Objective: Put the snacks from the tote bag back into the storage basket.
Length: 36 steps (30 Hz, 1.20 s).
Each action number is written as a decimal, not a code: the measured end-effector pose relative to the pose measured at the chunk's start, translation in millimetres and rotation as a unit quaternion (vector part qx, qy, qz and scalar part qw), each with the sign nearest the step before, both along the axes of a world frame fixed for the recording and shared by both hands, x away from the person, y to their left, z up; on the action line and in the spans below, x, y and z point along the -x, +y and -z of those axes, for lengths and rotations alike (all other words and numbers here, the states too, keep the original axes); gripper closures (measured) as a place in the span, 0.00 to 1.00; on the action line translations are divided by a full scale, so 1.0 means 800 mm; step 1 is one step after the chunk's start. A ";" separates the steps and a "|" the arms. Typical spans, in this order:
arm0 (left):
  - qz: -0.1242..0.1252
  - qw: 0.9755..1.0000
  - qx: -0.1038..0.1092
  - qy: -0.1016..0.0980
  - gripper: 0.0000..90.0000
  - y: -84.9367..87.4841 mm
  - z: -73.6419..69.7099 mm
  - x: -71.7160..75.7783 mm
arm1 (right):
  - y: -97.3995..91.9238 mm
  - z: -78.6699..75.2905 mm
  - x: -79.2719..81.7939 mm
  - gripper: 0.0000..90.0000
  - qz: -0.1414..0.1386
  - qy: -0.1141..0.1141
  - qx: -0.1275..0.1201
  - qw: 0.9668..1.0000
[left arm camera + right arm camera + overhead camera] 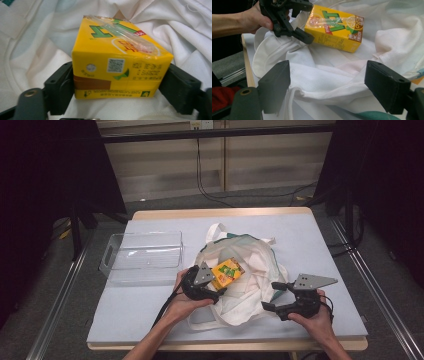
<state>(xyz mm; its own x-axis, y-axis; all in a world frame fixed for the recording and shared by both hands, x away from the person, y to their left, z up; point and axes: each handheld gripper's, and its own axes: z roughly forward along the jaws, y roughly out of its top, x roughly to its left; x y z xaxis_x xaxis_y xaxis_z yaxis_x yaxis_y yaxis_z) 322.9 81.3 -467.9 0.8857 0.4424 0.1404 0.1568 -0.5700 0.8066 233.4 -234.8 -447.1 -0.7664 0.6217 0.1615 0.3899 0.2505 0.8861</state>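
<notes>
Yellow juice carton (117,67) sits between black pads of my left gripper (120,87), both pressing its sides, above white cloth bag (250,270) mid-table. My right gripper (329,87) gapes wide over bag's edge, gripping nothing.

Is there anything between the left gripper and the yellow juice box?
Nothing visible. The juice box sits directly between the left gripper's jaws, both pads against its sides, above the white bag. The right gripper stays apart, jaws open around a bag fold.
</notes>
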 end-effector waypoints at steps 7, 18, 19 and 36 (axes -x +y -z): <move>-0.017 1.000 0.004 0.015 0.30 -0.001 -0.006 -0.001 | -0.002 0.000 0.000 0.23 0.003 -0.002 -0.002 1.000; -0.022 0.997 0.026 0.066 0.30 0.002 -0.012 -0.011 | -0.006 0.001 -0.001 0.23 0.007 -0.003 -0.009 1.000; -0.028 0.997 0.030 0.071 0.30 0.002 -0.012 -0.010 | -0.007 0.001 -0.001 0.23 0.007 -0.003 -0.010 1.000; -0.029 0.988 0.082 0.124 0.30 0.024 -0.044 -0.022 | -0.007 0.001 -0.003 0.23 0.008 -0.004 -0.013 1.000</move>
<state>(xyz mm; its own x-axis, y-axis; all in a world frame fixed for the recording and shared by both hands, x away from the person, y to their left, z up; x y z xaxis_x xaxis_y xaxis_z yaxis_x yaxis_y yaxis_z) 340.8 100.3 -432.4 0.8567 0.4918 -0.1558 0.3897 -0.4190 0.8201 236.0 -240.1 -447.9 -0.7583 0.6289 0.1715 0.3861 0.2213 0.8955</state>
